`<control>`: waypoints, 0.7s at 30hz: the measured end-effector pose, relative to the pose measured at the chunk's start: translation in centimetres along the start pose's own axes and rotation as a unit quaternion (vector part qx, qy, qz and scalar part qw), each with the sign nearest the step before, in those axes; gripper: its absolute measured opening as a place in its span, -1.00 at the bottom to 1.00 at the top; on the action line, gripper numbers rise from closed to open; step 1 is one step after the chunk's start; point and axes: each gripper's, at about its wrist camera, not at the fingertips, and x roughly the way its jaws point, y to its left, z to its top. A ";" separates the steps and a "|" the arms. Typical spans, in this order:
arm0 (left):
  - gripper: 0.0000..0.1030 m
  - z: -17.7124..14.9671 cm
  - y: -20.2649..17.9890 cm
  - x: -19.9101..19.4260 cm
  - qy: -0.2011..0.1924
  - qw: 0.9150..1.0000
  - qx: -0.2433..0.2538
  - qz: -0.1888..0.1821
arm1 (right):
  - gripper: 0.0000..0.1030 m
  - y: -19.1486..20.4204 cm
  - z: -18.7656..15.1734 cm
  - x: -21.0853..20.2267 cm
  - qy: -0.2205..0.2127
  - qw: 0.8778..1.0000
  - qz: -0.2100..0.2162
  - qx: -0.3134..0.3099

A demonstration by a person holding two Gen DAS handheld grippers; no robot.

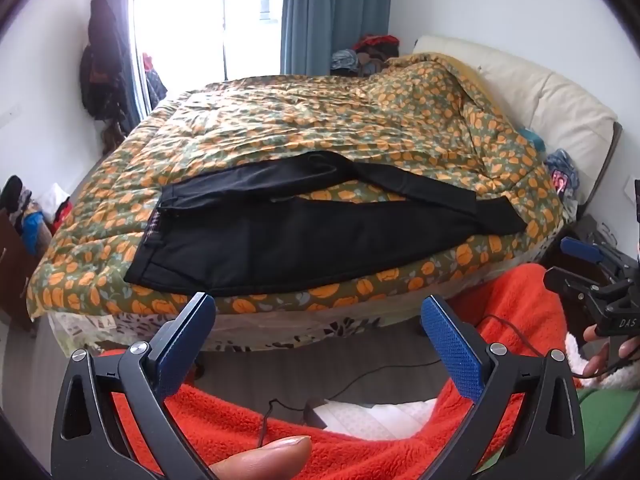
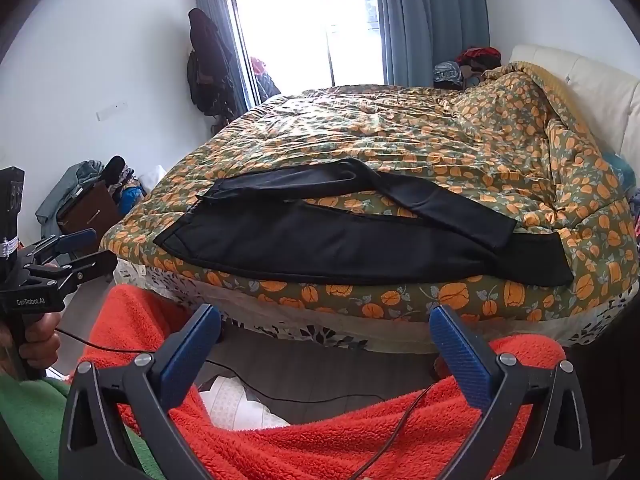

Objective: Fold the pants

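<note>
The blue-padded fingers (image 1: 192, 344) of the left gripper (image 1: 318, 344) stand wide apart at the bottom of its own view, with nothing between them. The right gripper (image 2: 326, 354) matches it: its fingers (image 2: 462, 354) are spread just as far and grip nothing.

The black pants (image 1: 304, 224) lie above the fingers in both views, across the middle of the frame, well apart from either gripper. They rest unfolded on the near part of a bed covered by an orange-flowered quilt (image 1: 320, 128). The waistband is toward the left of the frame and the legs run to the right, split into a narrow V. The upper leg slants down across the lower one near the cuffs at the right. The lower leg runs along the near edge of the bed.

Below the fingers, a red fleece garment (image 2: 360, 432) fills the bottom of the frame, probably covering the person's legs, though the fisheye view makes that hard to confirm. In the left view the right gripper shows at the right edge, held by a hand (image 1: 604, 350).
</note>
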 end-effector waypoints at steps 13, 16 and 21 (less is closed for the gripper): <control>0.99 -0.2 -0.4 0.0 -0.001 1.000 0.009 -0.001 | 1.00 -0.1 0.0 0.0 0.000 1.000 0.001 0.001; 0.99 -0.1 -0.5 0.0 -0.002 1.000 0.011 -0.001 | 1.00 -0.1 0.0 0.1 0.000 1.000 0.000 0.002; 0.99 0.1 -0.7 -0.1 -0.004 1.000 0.014 -0.003 | 1.00 -0.1 -0.1 0.1 0.001 1.000 0.001 0.003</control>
